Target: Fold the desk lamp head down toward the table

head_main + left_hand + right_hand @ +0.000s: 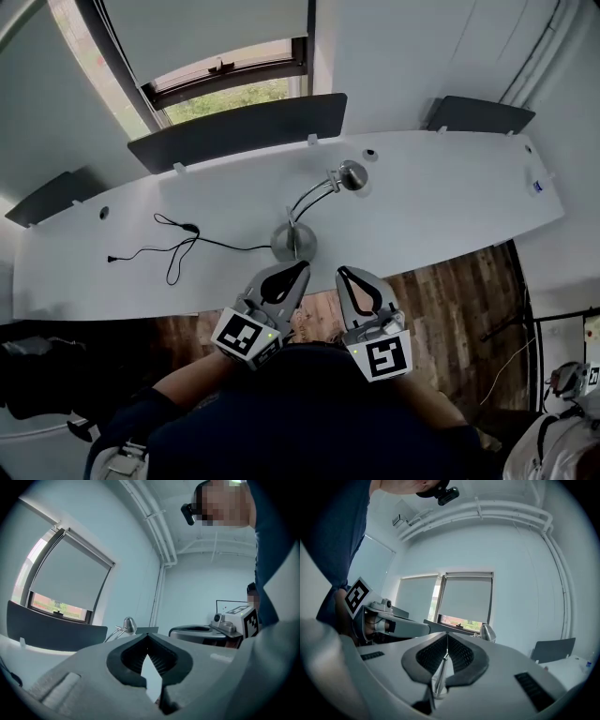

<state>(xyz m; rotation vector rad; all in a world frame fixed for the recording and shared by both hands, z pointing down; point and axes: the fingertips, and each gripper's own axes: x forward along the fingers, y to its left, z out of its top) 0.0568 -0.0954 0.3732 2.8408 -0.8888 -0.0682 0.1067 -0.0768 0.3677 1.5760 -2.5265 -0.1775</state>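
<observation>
A chrome desk lamp stands on the white desk (450,202), its round base (293,242) near the front edge. Its curved arm rises to the small head (352,174), which is raised. Both grippers hover side by side just short of the desk's front edge, pointing at the lamp. My left gripper (302,267) is shut and empty, and so is my right gripper (342,273). In the left gripper view the lamp head (129,624) shows beyond the closed left gripper (147,635). The right gripper view has the lamp head (488,632) just right of the closed right gripper (447,633).
A black cable (173,246) lies looped on the desk left of the lamp. Dark partition panels (239,129) stand along the desk's back edge, with a window behind. A small blue-labelled item (538,186) sits at the far right. Wooden floor (450,309) shows below the desk.
</observation>
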